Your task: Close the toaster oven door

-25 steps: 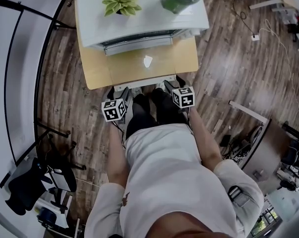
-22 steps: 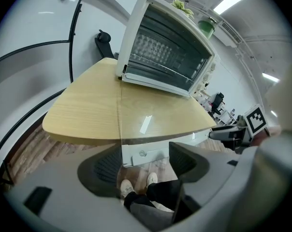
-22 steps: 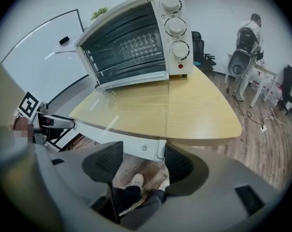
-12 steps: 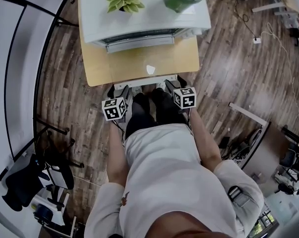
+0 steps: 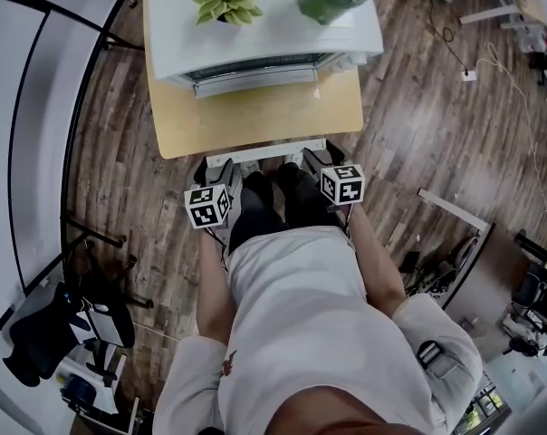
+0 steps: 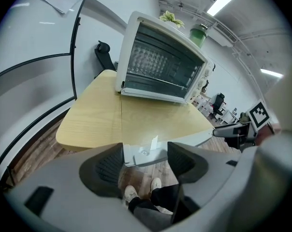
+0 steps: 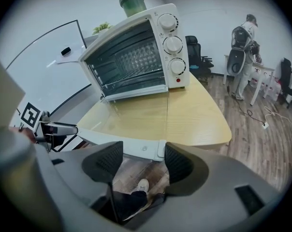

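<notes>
Head view: toaster oven (image 5: pixel 273 39) sits at the far end of the table (image 5: pixel 169 134). Its glass door is dropped flat toward the person, so the handle (image 5: pixel 266 151) runs left to right along the table's near edge. Left gripper (image 5: pixel 215 165) and right gripper (image 5: pixel 314 157) meet that bar at its two ends, equally near, both angled downward ahead of the forearms.

Left gripper view: jaws apart, having just been narrowing. The handle's left end (image 6: pixel 142 153) sits in the gap, unclamped as far as I can tell, and the oven lies straight ahead.

Right gripper view: jaws apart, the bar's right end (image 7: pixel 151 150) between them, not pinched. Closing the door looks to need that bar swung up and away toward the oven's open front.
</notes>
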